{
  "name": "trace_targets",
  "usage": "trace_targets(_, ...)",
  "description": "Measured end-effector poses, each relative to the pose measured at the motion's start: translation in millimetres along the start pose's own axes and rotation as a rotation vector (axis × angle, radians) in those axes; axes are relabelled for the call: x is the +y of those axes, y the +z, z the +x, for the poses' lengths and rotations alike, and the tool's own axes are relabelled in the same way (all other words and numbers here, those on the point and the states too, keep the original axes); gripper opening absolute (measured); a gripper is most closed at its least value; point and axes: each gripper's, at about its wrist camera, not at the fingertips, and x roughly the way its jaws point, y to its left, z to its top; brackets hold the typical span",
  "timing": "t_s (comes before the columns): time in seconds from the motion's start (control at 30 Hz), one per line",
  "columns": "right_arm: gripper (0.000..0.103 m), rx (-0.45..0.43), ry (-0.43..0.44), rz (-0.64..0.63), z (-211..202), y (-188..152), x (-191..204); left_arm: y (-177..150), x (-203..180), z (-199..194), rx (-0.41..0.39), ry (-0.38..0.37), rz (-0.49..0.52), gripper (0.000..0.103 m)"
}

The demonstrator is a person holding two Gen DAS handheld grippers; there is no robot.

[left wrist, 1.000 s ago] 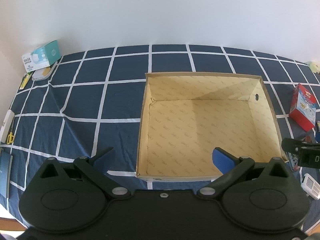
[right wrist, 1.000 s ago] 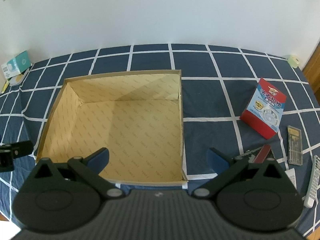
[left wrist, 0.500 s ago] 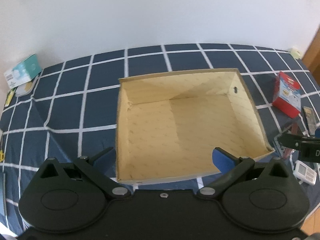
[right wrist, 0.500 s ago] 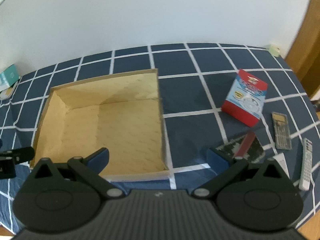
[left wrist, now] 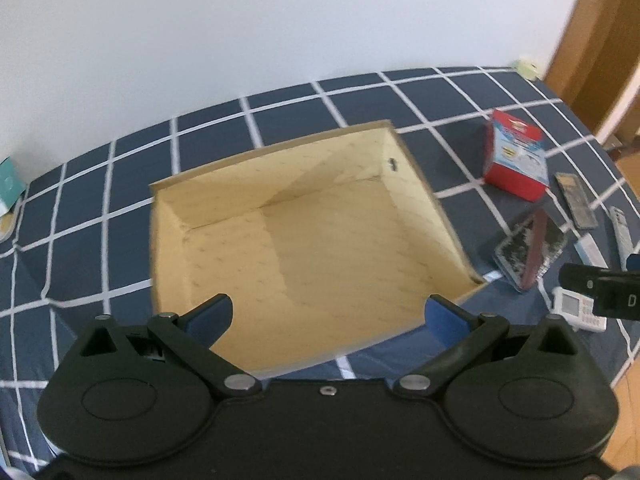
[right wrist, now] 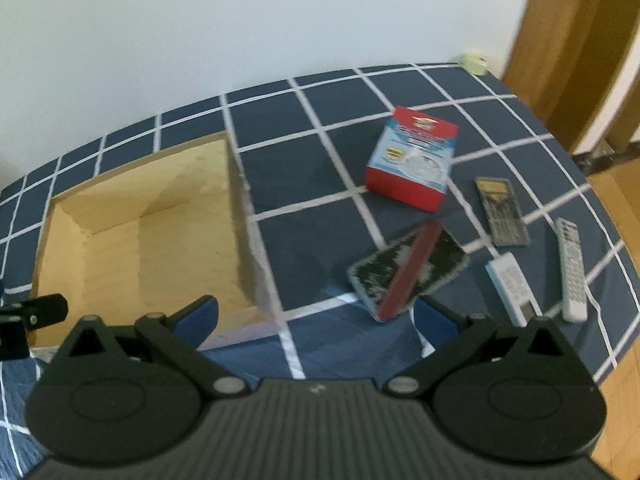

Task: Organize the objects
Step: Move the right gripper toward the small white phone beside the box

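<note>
Open cardboard box point(left wrist: 304, 232) sits on the navy white-grid cloth point(left wrist: 80, 208), nothing visible inside, tan lining, small hole in its right wall. In the right wrist view the box point(right wrist: 140, 240) is at left, its right wall running down the middle of the frame.

Loose objects lie right of the box, all on the cloth. Red-and-blue carton point(right wrist: 412, 164) is nearest the far side, lying flat, apart from the rest. Closer in: a speckled black pouch point(right wrist: 408, 268) with a red strip point(right wrist: 408, 272) across it, near the box's front right corner, not touching. Right of that a dark flat case point(right wrist: 502, 210), a small white device point(right wrist: 512, 284) and a white remote point(right wrist: 572, 268), close together; contact unclear, blur. Another white device with a screen point(left wrist: 576, 312) at the cloth's near right edge in the left view. Pale green tape roll point(right wrist: 474, 62) at the far corner by the wall. Teal box point(left wrist: 8, 188) at far left edge.

Left gripper point(left wrist: 326, 314) hovers over the box's near edge, blue pads wide apart, holding nothing. Right gripper point(right wrist: 316, 320) hovers over the cloth between box and pouch, spread wide, holding nothing; right pad point(right wrist: 434, 320) sits just below the pouch in frame.

Wooden door frame point(right wrist: 576, 52) at right.
</note>
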Motion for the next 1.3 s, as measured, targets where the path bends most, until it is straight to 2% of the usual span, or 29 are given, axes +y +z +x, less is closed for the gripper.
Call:
trace_targets(0.33,0.103,0.019,-0.051,0.11,-3,-17,-54,2,-55,16,0.036,-0.05,0.102,0.103)
trace_targets(0.57,0.103,0.042,-0.071,0.185,1,-29,-105,4,-111,29,0.064,-0.074,0.175,0.103)
trace_targets(1.03,0.103,0.139,-0.041,0.31,36,-46,-218,2,-225,72,0.155,-0.092,0.269,0.103)
trace_targets(1.3,0.103,0.196,-0.011,0.367,62,-54,-258,-5,-271,103,0.223,-0.133,0.327,0.103)
